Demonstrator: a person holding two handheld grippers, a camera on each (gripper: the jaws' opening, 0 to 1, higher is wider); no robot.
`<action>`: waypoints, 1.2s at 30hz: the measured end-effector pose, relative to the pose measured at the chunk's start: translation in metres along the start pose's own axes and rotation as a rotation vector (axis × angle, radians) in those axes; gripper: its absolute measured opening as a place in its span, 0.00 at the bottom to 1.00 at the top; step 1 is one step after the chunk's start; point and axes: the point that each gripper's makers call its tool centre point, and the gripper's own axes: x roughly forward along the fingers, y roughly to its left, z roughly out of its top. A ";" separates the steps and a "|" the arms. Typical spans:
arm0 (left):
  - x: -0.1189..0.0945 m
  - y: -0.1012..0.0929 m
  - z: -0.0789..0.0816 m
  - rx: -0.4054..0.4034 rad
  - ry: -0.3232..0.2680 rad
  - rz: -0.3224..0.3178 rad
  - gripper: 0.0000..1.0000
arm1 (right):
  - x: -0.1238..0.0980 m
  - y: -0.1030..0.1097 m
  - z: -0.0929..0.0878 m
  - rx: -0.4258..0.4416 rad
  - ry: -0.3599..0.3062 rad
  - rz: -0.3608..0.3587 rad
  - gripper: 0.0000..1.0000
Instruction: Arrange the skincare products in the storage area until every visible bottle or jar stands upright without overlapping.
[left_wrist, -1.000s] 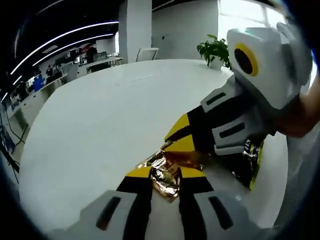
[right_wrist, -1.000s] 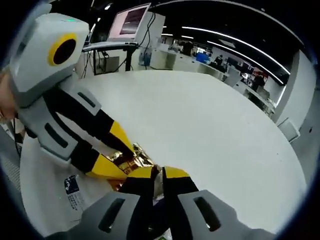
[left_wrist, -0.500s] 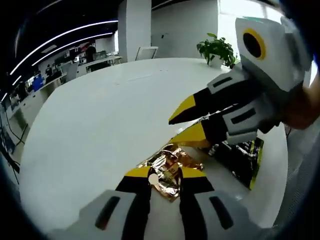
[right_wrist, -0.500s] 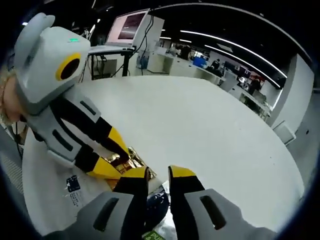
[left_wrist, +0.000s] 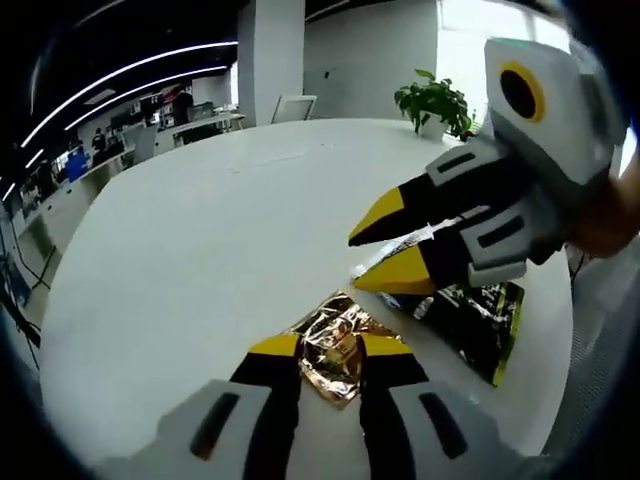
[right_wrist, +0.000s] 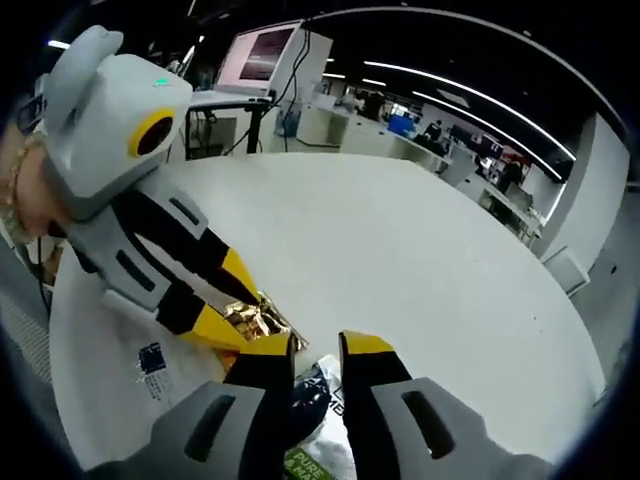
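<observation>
The right gripper (left_wrist: 385, 255) had let go and lifted, jaws apart, above a dark packet (left_wrist: 470, 320); the left gripper (left_wrist: 330, 345) clamped a gold foil sachet (left_wrist: 335, 335) on the white table (left_wrist: 200, 240).

A broad white table (left_wrist: 190, 230) with a rounded edge takes up most of the near space, its top smooth and bright. At its far side stands a potted green plant (left_wrist: 432, 98), close to a strongly lit window (left_wrist: 478, 22). A square white pillar (left_wrist: 270, 55) rises behind the table, with a white chair back (left_wrist: 293, 107) just beside it. Long strip lights (left_wrist: 120, 75) run across a dark ceiling above rows of office desks (left_wrist: 190, 125). From the other side, a monitor (right_wrist: 264, 50) sits on a stand near the table's edge, cables hanging below it, and more desks (right_wrist: 400, 125) stretch away under further ceiling strips (right_wrist: 470, 85).
</observation>
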 end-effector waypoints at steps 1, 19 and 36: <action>-0.001 0.000 0.001 0.000 -0.002 0.001 0.20 | 0.000 0.000 0.000 0.001 -0.001 0.000 0.19; -0.044 -0.024 0.005 -0.062 -0.020 0.019 0.38 | -0.053 0.032 0.002 0.051 -0.057 0.055 0.43; -0.084 -0.055 -0.006 -0.103 -0.037 0.013 0.60 | -0.129 0.056 -0.013 0.091 -0.110 0.041 0.68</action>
